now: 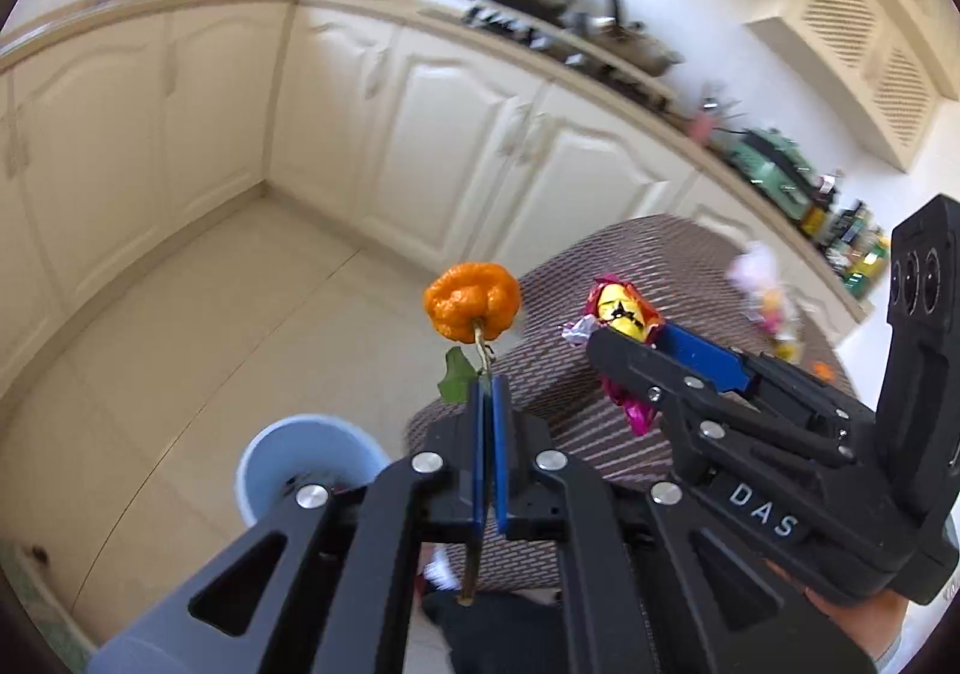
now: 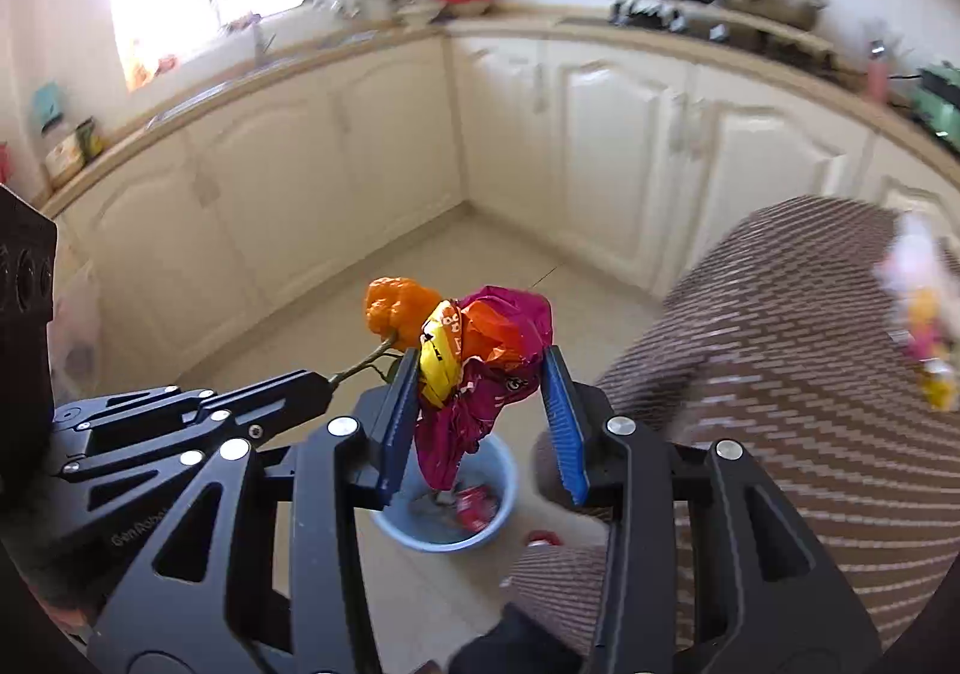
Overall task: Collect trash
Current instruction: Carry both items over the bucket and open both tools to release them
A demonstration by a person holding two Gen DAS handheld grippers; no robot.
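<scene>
My left gripper [image 1: 491, 389] is shut on the thin stem of an orange tangerine peel [image 1: 472, 309] with a green leaf [image 1: 457, 381]. It hangs in the air above the floor, near a light blue bin [image 1: 303, 458]. In the right wrist view my right gripper [image 2: 480, 380] is shut on a crumpled magenta, orange and yellow wrapper [image 2: 480, 368], directly over the blue bin [image 2: 447, 506], which holds a red scrap. The peel [image 2: 396, 308] and the left gripper's fingers [image 2: 264, 410] show just to the left. In the left view the right gripper [image 1: 636, 350] holds the wrapper [image 1: 624, 311].
A table with a brown woven cloth [image 2: 810, 374] stands at the right, with blurred bright wrappers [image 2: 924, 326] on it. Cream cabinets [image 1: 420, 134] and a cluttered worktop ring the tiled floor [image 1: 210, 326]. A red scrap [image 2: 543, 539] lies on the floor beside the bin.
</scene>
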